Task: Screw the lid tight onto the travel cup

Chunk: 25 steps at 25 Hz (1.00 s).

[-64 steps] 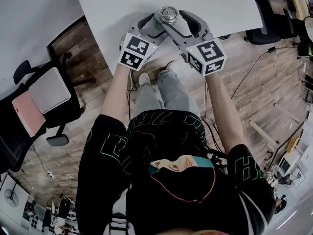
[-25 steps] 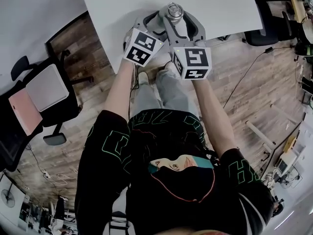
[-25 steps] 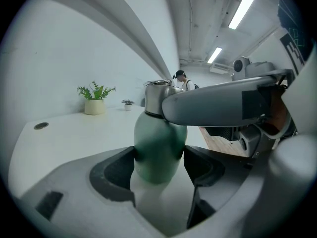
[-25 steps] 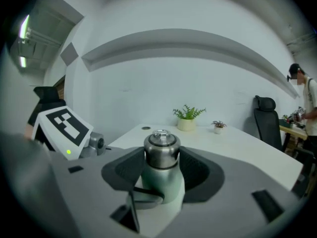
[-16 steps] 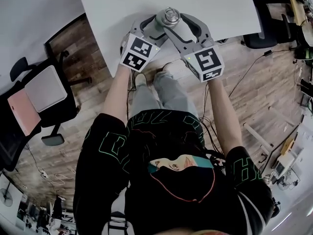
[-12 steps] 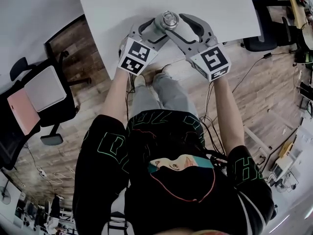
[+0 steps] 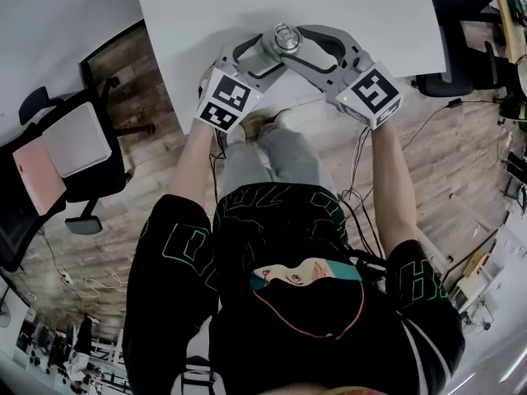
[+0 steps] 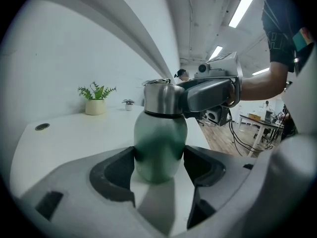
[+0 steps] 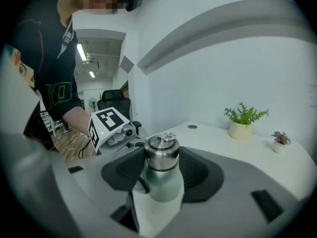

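- On the white table (image 7: 354, 6), near its front edge, the cup (image 8: 159, 143) stood upright, its body green and its top closed by a steel lid (image 9: 161, 155).
- With the lid on, nothing inside the cup could be seen.
- The lid sat level on the cup's neck, with a dark band at the seam and a small metal loop (image 9: 167, 136) standing up from its top.
- The left gripper (image 8: 159, 163) was clamped on the lower body of the cup, with a dark pad pressed against each side. The cup's base rested on the table between the jaws.
- The right gripper (image 9: 161, 170) held higher up from the opposite side, a pad against each side of the lid. Its jaws had just been closing, with the lid between them.
- In the head view the two grippers met at the cup in a V, with their marker cubes on the person's side.
- Farther back on the table stood a pale pot (image 8: 94, 107) holding a leafy green plant.
- Just beside it was a smaller pot (image 8: 128, 105) with a small plant in it. Both pots were well apart from the cup.
- A round hole (image 8: 42, 126) showed in the tabletop, off to one side of the pots.
- To the person's left, on the wood floor, a black chair (image 7: 20, 220) carried a white flat thing and a pink one side by side.
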### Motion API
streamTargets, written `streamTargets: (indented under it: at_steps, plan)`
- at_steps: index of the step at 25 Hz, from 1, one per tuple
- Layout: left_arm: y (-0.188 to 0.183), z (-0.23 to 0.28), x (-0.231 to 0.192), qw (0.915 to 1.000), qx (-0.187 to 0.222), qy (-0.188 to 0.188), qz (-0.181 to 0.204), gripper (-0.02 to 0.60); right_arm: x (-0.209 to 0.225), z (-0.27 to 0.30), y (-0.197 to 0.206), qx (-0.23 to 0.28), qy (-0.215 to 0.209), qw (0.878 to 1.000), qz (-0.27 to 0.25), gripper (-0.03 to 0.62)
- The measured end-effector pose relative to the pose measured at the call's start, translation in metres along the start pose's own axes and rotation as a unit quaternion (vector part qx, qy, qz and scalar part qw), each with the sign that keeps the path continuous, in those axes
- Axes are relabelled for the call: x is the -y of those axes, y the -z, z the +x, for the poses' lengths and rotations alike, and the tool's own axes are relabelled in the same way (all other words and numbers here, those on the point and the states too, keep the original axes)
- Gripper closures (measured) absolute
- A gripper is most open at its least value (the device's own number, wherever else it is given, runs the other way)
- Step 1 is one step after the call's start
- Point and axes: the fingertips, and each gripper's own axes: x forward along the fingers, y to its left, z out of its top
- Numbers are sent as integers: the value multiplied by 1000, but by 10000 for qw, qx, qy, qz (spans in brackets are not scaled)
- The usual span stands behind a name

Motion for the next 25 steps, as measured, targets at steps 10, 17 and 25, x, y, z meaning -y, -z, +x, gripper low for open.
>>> streamTargets:
  at_steps: [10,17,25]
  plan:
    - [5,4,0,10000,-21,-75,1,258,1,-4,3,100,1256,9910,452,375]
    - [4,3,0,9999,-67,-80,-42,258,2,-5,5,99,2280,9693,914,376]
    - [2,5,1,10000,-62,-64,-18,258,3,-6,6,35,2861,9500,1248,376]
